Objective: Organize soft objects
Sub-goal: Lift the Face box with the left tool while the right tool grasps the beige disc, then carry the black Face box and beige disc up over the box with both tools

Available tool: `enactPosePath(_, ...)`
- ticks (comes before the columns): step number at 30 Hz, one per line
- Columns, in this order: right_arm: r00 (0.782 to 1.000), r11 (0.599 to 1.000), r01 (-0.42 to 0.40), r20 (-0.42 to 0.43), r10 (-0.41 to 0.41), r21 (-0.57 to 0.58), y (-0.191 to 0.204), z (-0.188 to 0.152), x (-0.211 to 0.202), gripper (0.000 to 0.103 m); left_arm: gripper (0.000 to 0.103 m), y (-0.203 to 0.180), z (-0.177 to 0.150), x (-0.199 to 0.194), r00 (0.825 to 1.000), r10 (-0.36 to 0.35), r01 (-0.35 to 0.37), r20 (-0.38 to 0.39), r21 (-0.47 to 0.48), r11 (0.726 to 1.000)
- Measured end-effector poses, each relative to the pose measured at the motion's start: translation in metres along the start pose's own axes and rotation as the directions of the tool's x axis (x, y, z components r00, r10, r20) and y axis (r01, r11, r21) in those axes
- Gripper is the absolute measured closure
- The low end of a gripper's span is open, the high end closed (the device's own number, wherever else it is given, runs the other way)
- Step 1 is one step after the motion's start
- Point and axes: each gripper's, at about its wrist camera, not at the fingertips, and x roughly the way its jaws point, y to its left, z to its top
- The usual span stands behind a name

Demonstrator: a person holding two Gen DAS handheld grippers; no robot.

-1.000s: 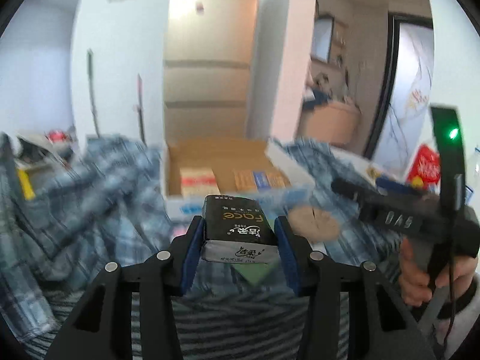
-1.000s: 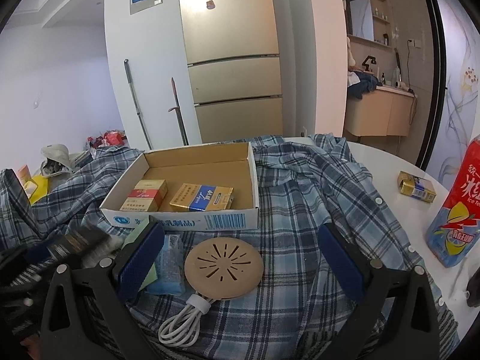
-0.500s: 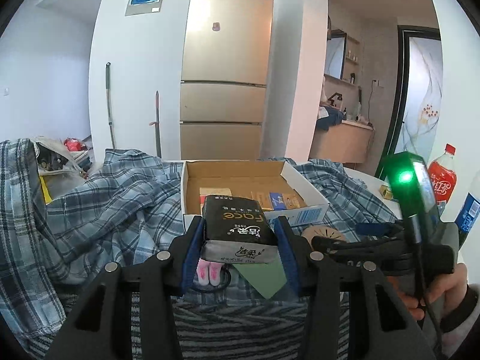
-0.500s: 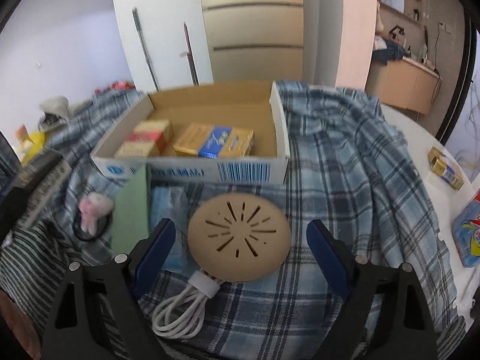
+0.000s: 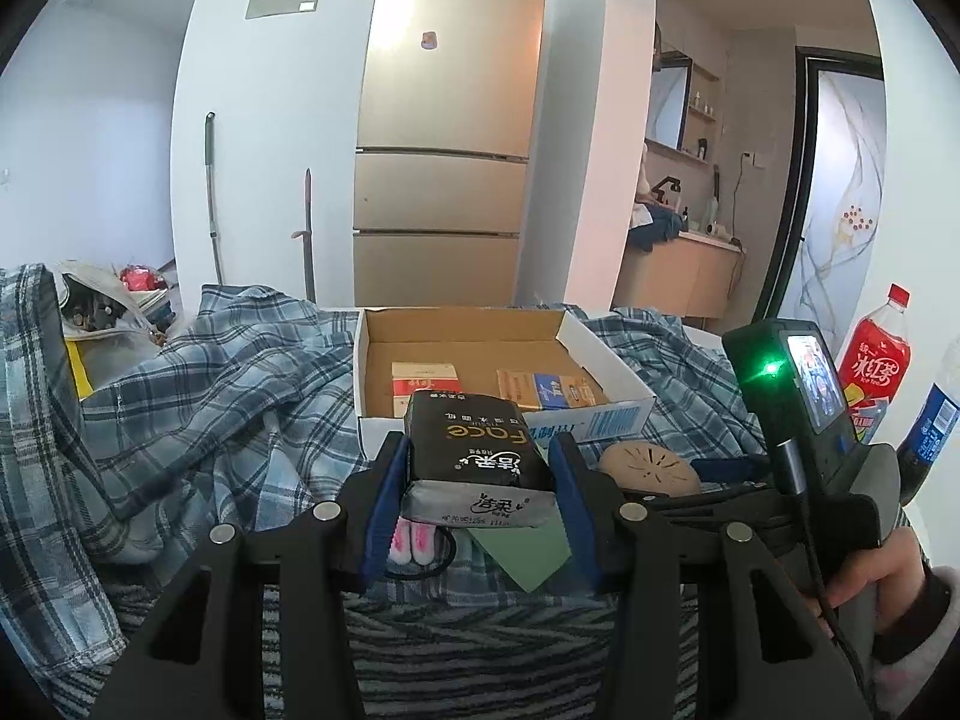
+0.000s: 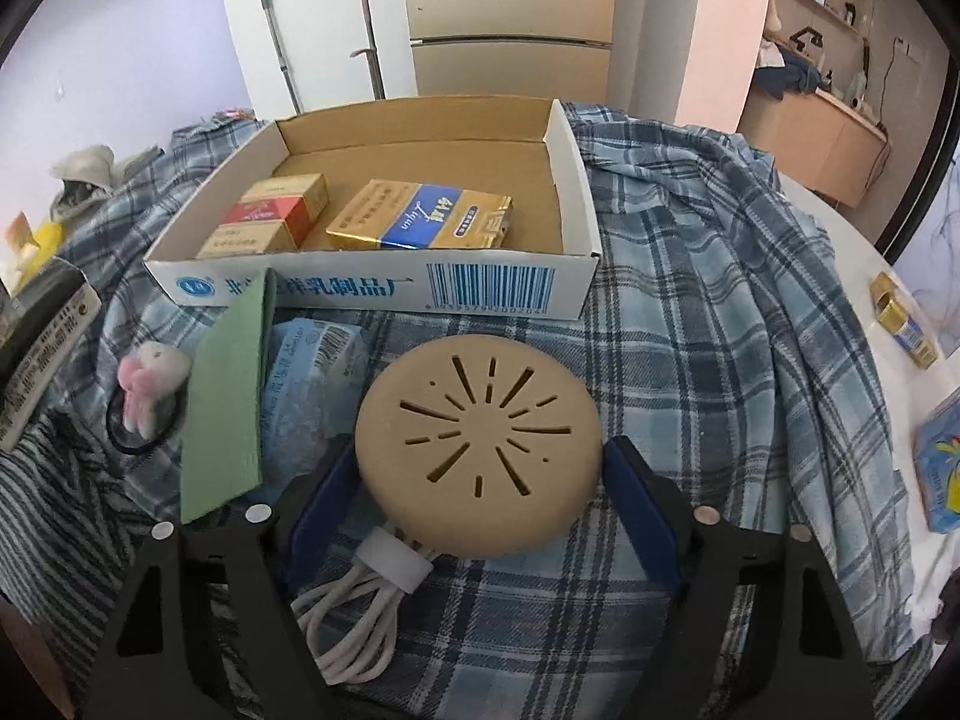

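Moved since the earlier frames: right gripper (image 6: 480, 489), lowered and advanced from a stance well back of the round tan disc (image 6: 478, 450) to one where its blue fingers (image 6: 639, 498) flank the disc on both sides; left gripper (image 5: 474, 495), raised slightly, its load unchanged. Item one: tissue pack (image 5: 474, 462), black and grey, soft, clamped between the left fingers (image 5: 384, 501) and held clear of the cloth, just short of the near wall of the cardboard box (image 6: 372, 291). Item two: the disc, flat on the plaid shirt (image 6: 708, 312) that covers the bench, a coiled white cable (image 6: 354, 618) trailing from its near edge; the right fingers stand apart, close on either side, though contact cannot be told. Item three: box contents, a red and gold carton (image 6: 270, 219) and a gold and blue carton (image 6: 423, 216), with bare floor behind them. Loose nearby: green card (image 6: 231, 402), blue packet (image 6: 312, 360), pink plush hair tie (image 6: 147, 390). Step in hand, as judged: carrying the tissue pack to the box while the right side lines up on the disc. Next move calls for bringing the pack forward over the near wall, lowering it onto the bare floor, and releasing; the right fingers need to close squarely on the disc's rim, minding the cable.
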Motion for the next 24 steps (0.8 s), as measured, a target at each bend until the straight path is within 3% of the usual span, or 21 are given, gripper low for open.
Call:
enactPosePath(4, 0.999, 0.999, -0.034, 0.006, 0.034, 0.019, -0.002, 0.001, -0.002, 0.02, 0.053, -0.001, 0.0, 0.0, 1.0, 0.001, -0.001, 0.0, 0.004, 1.0)
enactPosePath(6, 1.0, 0.999, -0.025, 0.011, 0.024, 0.041, -0.005, 0.001, -0.003, 0.015, 0.053, -0.001, 0.0, 0.001, 1.0, 0.002, -0.002, -0.006, 0.003, 1.0)
enactPosePath(11, 1.0, 0.999, -0.026, 0.012, 0.025, 0.041, -0.006, 0.002, -0.002, 0.014, 0.053, -0.001, 0.0, 0.003, 1.0, 0.001, -0.001, -0.019, -0.001, 1.0)
enactPosePath(14, 0.999, 0.999, -0.027, 0.023, 0.027, 0.021, -0.002, 0.002, -0.004, 0.023, 0.053, 0.0, 0.0, 0.002, 1.0, 0.0, 0.0, -0.023, 0.001, 1.0)
enactPosePath(24, 0.996, 1.0, -0.014, 0.083, 0.014, -0.002, 0.002, 0.001, -0.015, 0.031, 0.053, -0.001, 0.0, -0.001, 1.0, 0.001, -0.001, -0.001, 0.005, 1.0)
